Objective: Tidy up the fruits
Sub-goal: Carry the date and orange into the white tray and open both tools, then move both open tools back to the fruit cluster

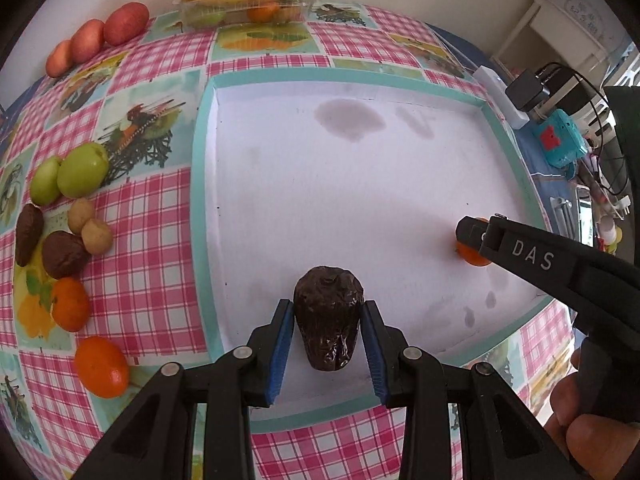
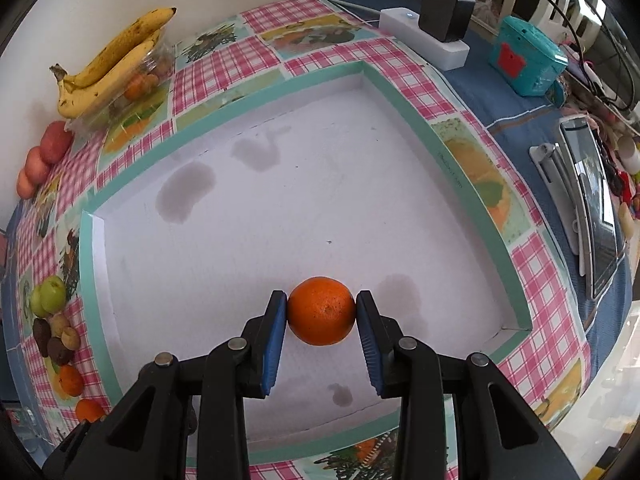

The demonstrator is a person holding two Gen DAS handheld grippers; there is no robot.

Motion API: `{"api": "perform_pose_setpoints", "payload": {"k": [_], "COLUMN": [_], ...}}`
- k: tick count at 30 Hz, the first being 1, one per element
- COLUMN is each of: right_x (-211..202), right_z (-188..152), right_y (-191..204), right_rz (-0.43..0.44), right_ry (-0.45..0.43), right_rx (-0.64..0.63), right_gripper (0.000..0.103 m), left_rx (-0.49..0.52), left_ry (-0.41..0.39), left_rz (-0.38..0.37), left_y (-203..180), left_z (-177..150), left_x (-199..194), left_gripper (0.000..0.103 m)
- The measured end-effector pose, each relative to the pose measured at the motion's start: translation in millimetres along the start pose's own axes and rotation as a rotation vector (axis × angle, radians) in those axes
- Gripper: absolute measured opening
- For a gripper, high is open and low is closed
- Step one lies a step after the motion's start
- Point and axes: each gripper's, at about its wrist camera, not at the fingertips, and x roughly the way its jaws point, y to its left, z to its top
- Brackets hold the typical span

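A checked pink tablecloth [image 1: 152, 248] carries a shallow white tray [image 2: 96, 248] with a teal rim; over it the left gripper [image 1: 328, 320] straddles a dark wrinkled fruit [image 1: 328, 320], pads seemingly just clear of it, so I cannot tell if it grips; the right gripper [image 2: 321, 312] clamps an orange [image 2: 321, 311] low over the tray floor. Placing seems underway; next, release cleanly, then fetch from the fruits [image 1: 68, 216] waiting left of the tray.
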Motion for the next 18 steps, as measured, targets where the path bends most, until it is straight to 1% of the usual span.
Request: {"api": "perform_pose_setpoints", "payload": {"k": [4,6,8,9,10,11,12,14,15,16,17,18], "right_x": [-1,-1,0,0,-1,-1,-2,-5,-5,-6,-6,-7], "right_z": [0,2,3,4,4,4,4,4,4,4,4,3], "right_y": [-1,-1,1,1,0,0,-1,-2,-2,-2,-2,-3], "right_rz": [0.001,0.001,0.002,0.001,-0.001,-0.001,-0.001,0.002,0.005,0.009,0.013,0.014], "right_ry": [0.002,0.003,0.000,-0.003,-0.002,-0.007,-0.013,-0.025,-0.030,-0.035,-0.042,-0.049], "right_rx": [0.002,0.002,0.000,0.000,0.002,0.004,0.005,0.006,0.007,0.008,0.011,0.014], "right_gripper": [0.037,0.037,0.039,0.041,0.051,0.059,0.062,0.067,0.070,0.076,0.081,0.081], "left_rx": [0.016,0.013,0.013,0.013,0.014,0.017,0.017,0.008,0.003,-0.003,-0.011,-0.017], "left_ry": [0.003,0.008,0.004,-0.003,-0.013,-0.025,-0.031,-0.053,-0.062,-0.074,-0.089,-0.101], "left_rz": [0.022,0.019,0.019,0.027,0.040,0.053,0.062,0.099,0.111,0.125,0.143,0.158], "left_y": [-2,-3,-3,-1,-1,-1,0,4,6,9,12,16], "left_z": [2,4,4,3,3,4,4,5,5,6,6,7], "left_x": [1,-1,-3,-6,-8,-11,-13,-19,-20,-23,-26,-29], "left_gripper": [0.038,0.039,0.047,0.058,0.066,0.067,0.069,0.077,0.084,0.087,0.089,0.093]}}
